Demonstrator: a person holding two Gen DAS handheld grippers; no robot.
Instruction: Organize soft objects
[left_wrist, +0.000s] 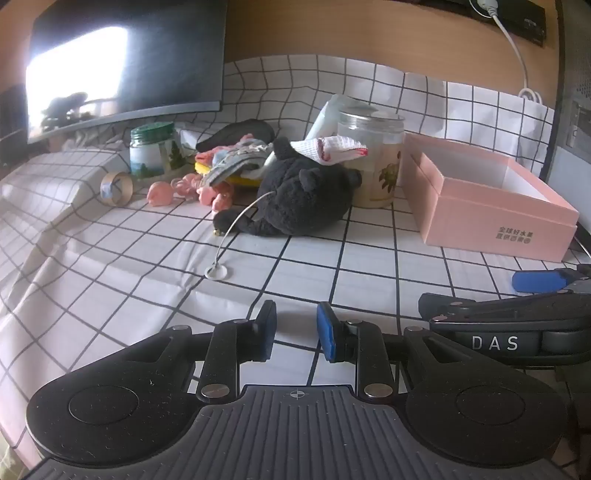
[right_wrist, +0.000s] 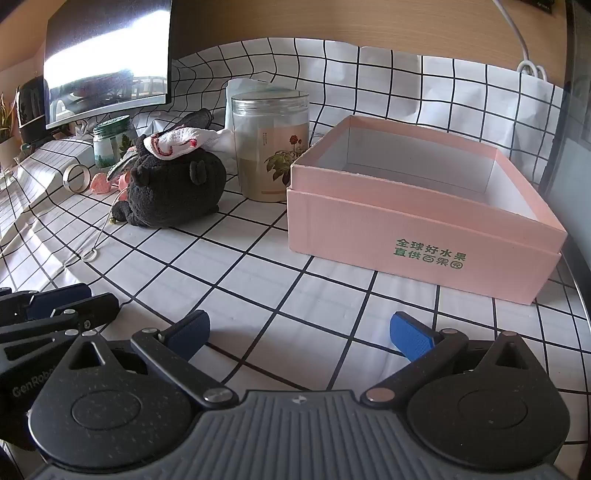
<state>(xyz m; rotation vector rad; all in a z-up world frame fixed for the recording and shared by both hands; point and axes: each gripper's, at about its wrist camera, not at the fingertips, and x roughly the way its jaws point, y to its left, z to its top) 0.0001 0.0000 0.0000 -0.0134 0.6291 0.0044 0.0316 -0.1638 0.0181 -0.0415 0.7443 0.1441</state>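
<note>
A dark grey plush toy (left_wrist: 303, 199) (right_wrist: 173, 188) lies on the checked cloth with a white, red-trimmed cloth (left_wrist: 332, 149) (right_wrist: 177, 144) draped on top of it. Behind it is a heap of small pink and grey fabric pieces (left_wrist: 236, 158). An open pink box (left_wrist: 498, 225) (right_wrist: 406, 229) with nothing inside stands to the right. My left gripper (left_wrist: 297, 330) hovers low in front of the plush, its jaws a narrow gap apart and holding nothing. Close before the box, my right gripper (right_wrist: 301, 332) is open wide and holds nothing.
A tall clear jar (left_wrist: 376, 162) (right_wrist: 273, 147) stands between plush and box. A green-lidded jar (left_wrist: 153, 151) (right_wrist: 110, 142), a tape roll (left_wrist: 116, 188) (right_wrist: 75, 179) and a monitor (left_wrist: 129, 55) are at the back left. A thin cord with a ring (left_wrist: 218, 273) trails from the plush.
</note>
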